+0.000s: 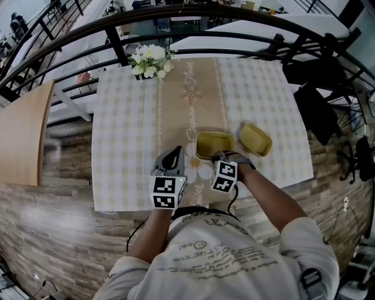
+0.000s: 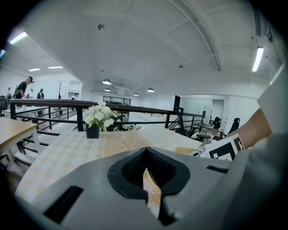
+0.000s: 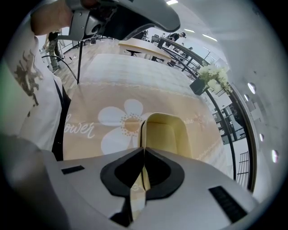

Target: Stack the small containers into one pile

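Two small yellow containers stand on the tan runner of the checked tablecloth (image 1: 126,129). The nearer container (image 1: 214,144) (image 3: 166,133) sits upright, and my right gripper (image 1: 218,156) (image 3: 143,155) is shut on its near rim, with the thin wall pinched between the jaws. The second container (image 1: 255,139) lies tilted a little to the right of the first, apart from it. My left gripper (image 1: 173,153) (image 2: 145,168) hovers over the runner to the left of the held container, jaws shut with nothing between them.
A vase of white flowers (image 1: 151,60) (image 2: 99,117) stands at the table's far edge. A black railing (image 1: 176,14) curves behind the table. A wooden tabletop (image 1: 23,132) is at the left. Black chairs (image 1: 319,111) stand off the table's right side.
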`<state>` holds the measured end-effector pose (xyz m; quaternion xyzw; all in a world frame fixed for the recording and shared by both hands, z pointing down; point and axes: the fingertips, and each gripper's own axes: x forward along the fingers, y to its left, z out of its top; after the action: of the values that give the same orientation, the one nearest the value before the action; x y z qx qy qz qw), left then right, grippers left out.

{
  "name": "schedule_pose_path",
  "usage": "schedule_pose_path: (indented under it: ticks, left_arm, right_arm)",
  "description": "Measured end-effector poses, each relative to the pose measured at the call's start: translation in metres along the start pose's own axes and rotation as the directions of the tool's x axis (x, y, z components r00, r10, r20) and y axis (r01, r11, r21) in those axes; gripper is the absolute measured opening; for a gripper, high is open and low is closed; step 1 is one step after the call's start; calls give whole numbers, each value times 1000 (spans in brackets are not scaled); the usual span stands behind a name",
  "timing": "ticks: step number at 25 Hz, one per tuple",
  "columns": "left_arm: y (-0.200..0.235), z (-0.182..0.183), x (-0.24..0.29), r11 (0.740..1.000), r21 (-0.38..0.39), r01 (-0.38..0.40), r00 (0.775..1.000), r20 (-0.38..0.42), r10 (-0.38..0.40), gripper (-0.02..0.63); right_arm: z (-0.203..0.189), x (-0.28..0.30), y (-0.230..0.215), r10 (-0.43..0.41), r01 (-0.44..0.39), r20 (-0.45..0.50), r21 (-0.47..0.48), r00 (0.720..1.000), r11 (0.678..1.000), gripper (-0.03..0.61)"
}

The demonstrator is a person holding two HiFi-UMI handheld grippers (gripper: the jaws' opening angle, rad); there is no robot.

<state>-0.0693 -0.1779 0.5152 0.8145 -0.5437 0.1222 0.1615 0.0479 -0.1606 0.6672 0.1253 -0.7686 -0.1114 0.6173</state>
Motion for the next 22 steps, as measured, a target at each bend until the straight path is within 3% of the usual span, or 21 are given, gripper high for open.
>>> schedule_pose_path:
  ticks: [6,9,12,15,19,22]
  left_arm:
    - [-3,-1,1,1000,8,5,1000,-4,-5,3]
    - [-4,-1,4,1000,11,8,1000,-6,-8,3]
    - [-8,0,9,1000,14,19,1000,-6,-19,3]
    - [-16,3,16,999,29,39,999,-4,-39,3]
    - [-31,9,27,996,49,71,997,-15,-70,3]
    - [-47,14,38,992,63,107,994,-24,-106,3]
  right_arm:
    - [3,2,4,1,-3,66,25,998,1000,12]
    - [7,-2,1,10,-20,119,84,993,996,69]
    - [15,-12,-2,23,-61,196,190,980,980,80]
    - [26,-34,-15,-7,-110,316,351,949,930,72]
    - [18,-70,-52,-223,-25,398,531,890,847,5]
    - [-6,-96,-83,-426,43,401,685,811,728,3]
